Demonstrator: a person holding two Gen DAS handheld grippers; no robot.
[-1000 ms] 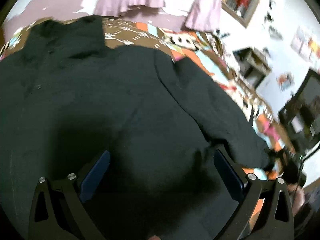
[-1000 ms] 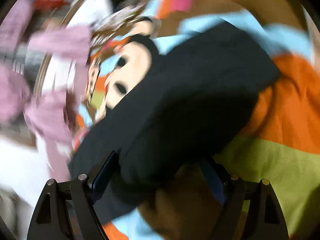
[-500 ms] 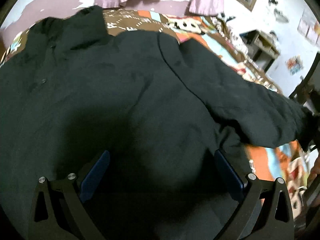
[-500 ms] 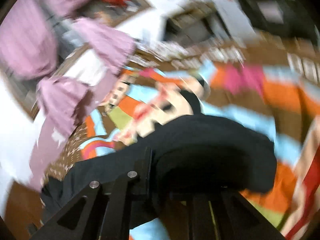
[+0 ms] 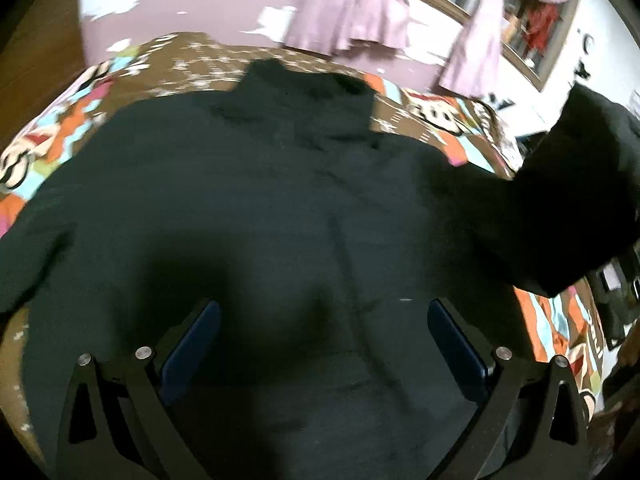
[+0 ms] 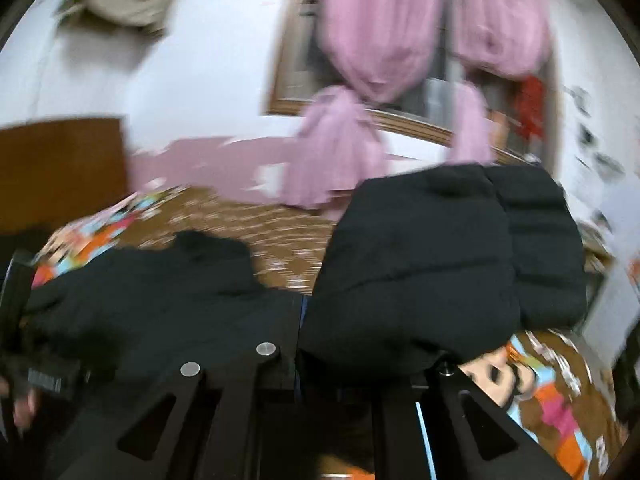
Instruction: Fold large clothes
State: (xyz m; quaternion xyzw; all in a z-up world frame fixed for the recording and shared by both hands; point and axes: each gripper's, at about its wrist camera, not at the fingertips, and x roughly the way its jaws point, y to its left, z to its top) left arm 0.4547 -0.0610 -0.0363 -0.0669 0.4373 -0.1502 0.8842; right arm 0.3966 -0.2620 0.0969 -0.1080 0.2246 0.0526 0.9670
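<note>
A large black padded jacket (image 5: 256,208) lies spread on the bed, collar at the far side. My left gripper (image 5: 324,336) is open, its blue pads (image 5: 196,340) wide apart just above the jacket's body. My right gripper (image 6: 356,364) is shut on the jacket's right sleeve (image 6: 436,264) and holds it lifted above the bed. The lifted sleeve (image 5: 568,200) also shows at the right of the left wrist view. The jacket's body (image 6: 152,296) lies to the left in the right wrist view.
A colourful cartoon bedspread (image 5: 440,120) covers the bed (image 6: 560,392). Pink curtains (image 6: 376,40) hang at a framed window (image 5: 528,20) behind. A brown headboard (image 6: 60,168) stands at the far left. The other handheld gripper (image 6: 36,364) shows at the left edge.
My right gripper has closed on the sleeve and raised it off the bed, swinging it up and toward the jacket's body. My left gripper stays open over the jacket.
</note>
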